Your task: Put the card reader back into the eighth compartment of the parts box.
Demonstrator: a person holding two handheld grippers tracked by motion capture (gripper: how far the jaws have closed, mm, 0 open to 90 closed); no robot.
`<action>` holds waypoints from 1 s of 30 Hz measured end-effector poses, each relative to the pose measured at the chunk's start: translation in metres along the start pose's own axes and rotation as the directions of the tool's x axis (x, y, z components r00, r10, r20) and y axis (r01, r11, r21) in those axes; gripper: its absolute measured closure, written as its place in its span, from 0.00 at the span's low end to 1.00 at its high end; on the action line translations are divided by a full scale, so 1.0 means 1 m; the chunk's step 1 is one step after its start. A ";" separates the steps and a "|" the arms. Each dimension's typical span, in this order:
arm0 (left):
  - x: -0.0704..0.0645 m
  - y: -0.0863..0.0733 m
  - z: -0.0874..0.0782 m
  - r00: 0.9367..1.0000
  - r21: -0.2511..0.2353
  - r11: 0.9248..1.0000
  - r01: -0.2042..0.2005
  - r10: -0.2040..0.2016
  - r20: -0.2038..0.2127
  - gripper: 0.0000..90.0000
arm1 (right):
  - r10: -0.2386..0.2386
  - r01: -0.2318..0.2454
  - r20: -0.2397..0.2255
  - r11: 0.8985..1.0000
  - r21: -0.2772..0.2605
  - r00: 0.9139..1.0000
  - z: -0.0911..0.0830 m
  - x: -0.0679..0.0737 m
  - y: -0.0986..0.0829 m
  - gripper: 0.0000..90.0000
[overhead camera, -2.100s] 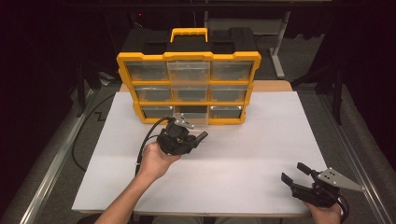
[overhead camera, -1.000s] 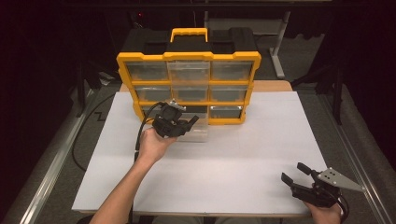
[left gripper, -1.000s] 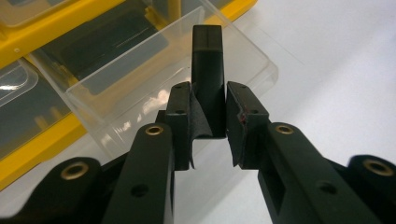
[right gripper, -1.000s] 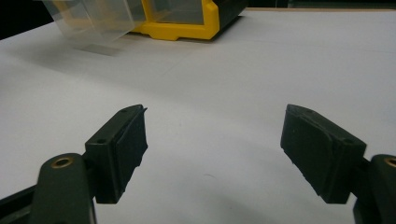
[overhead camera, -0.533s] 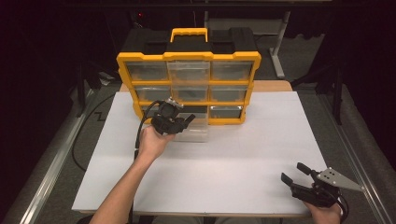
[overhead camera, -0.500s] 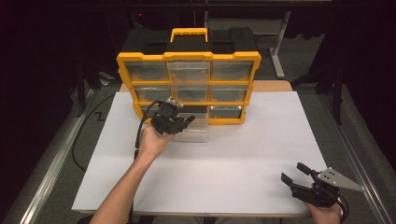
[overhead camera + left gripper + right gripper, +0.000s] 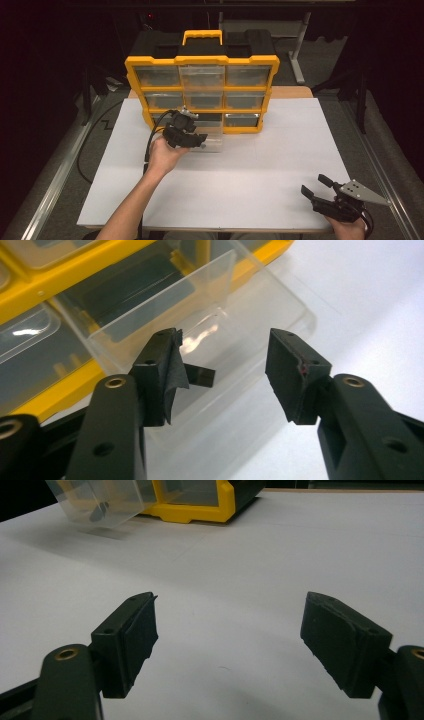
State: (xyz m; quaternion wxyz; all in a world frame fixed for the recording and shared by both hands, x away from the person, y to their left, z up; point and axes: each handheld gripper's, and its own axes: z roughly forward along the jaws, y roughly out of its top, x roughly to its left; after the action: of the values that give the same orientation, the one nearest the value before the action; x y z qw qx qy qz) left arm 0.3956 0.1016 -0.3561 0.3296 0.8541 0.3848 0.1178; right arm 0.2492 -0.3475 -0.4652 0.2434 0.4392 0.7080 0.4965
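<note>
Since the earlier frame the left gripper [image 7: 192, 141] is moving up toward frame centre, jaws spread over the clear drawer [image 7: 220, 345], which is sticking out of the yellow organizer [image 7: 202, 90]. The drawer looks light, thin, slippery; its front lip seems the best hold. The right gripper [image 7: 320, 187] is sitting spread, lower right.

Left hand-held gripper [image 7: 199, 141] at clear drawer [image 7: 212, 141]
</note>
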 end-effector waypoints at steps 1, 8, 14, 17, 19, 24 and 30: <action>-0.002 0.000 -0.001 1.000 -0.002 1.000 -0.002 0.002 0.004 0.52 | -0.003 0.003 0.001 1.000 -0.001 1.000 0.000 0.000 0.000 0.25; -0.017 0.000 -0.005 0.999 -0.023 0.999 -0.035 0.035 0.038 0.49 | -0.002 0.002 0.001 1.000 -0.001 1.000 0.000 0.000 0.000 0.25; -0.027 0.000 -0.007 0.996 -0.033 0.998 -0.060 0.062 0.063 0.47 | -0.002 0.002 0.000 1.000 -0.001 1.000 0.000 0.000 0.000 0.25; -0.031 -0.001 -0.008 0.995 -0.040 0.997 -0.067 0.070 0.076 0.47 | -0.003 0.003 0.000 1.000 -0.001 1.000 0.000 0.000 0.000 0.25; -0.034 -0.002 -0.007 0.994 -0.046 0.997 -0.069 0.073 0.081 0.47 | -0.004 0.004 0.000 1.000 -0.002 1.000 0.000 0.000 0.000 0.25; -0.038 -0.005 -0.007 0.993 -0.040 0.996 -0.081 0.084 0.088 0.47 | -0.004 0.004 0.000 1.000 -0.001 1.000 0.000 0.000 0.000 0.25; -0.041 -0.009 -0.008 0.991 -0.044 0.995 -0.093 0.097 0.096 0.46 | -0.004 0.004 0.001 1.000 -0.001 1.000 0.000 0.000 0.000 0.25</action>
State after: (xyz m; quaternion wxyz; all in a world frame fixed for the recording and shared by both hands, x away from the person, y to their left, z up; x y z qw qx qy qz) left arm 0.3591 0.0790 -0.3540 0.3588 0.8695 0.3246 0.0989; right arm 0.2492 -0.3474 -0.4652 0.2449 0.4380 0.7085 0.4962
